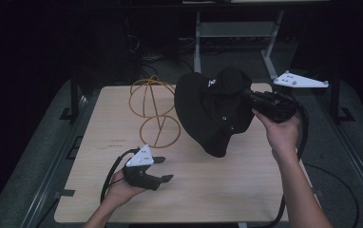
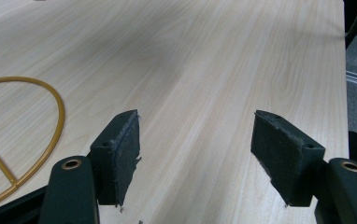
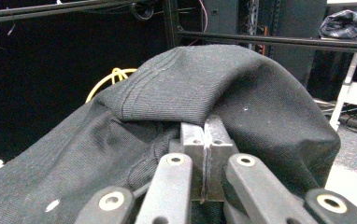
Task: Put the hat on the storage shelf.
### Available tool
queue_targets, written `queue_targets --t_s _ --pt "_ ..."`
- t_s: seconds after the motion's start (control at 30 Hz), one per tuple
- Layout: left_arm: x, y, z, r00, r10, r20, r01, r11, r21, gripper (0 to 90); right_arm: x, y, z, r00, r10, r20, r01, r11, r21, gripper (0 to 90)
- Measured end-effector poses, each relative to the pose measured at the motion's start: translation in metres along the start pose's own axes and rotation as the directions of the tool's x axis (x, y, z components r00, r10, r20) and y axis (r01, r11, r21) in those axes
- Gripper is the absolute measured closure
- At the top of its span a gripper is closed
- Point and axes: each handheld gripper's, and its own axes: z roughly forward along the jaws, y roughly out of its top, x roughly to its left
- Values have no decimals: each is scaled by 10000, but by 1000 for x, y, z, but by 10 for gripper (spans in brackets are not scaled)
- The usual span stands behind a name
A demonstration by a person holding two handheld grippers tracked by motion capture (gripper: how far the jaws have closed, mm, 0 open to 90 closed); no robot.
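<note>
- My right hand-held gripper (image 1: 254, 100) has its jaws pinched fully together on the black bucket hat (image 1: 213, 111), biting a fold of fabric near the brim; in the right gripper view the two pads (image 3: 206, 135) meet with cloth bunched over and around them
- The hat hangs off that right hand-held gripper to its left and slightly below, raised above the table (image 1: 203, 185), its open mouth tilted down toward the wood and its lowest brim edge nearest the table
- The gold wire stand (image 1: 152, 110) sits further left beyond the hat, well apart from my right hand-held gripper; I judge the next move turns on carrying the hat leftward across to it
- My left hand-held gripper (image 1: 163, 169) rests low over the near left of the table, jaws wide apart with nothing between them; the stand's base ring (image 2: 32, 130) lies just to its left, so this hand is the nearer one to the stand
- The hat is soft ribbed cotton-like cloth with stitched brim rows and small metal eyelets, floppy and likely to sag
- The stand is thin, rigid wire: round hoops on top, flat ring base
- The table is pale, smooth wood grain
</note>
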Motion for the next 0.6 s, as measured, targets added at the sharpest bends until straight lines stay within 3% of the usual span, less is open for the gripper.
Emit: queue_targets --t_s 0.6 --pt "2 -1 -1 10000 38 63 -39 10000 87 318 13 32 28 9988 -243 -416 241 9997 -56 895"
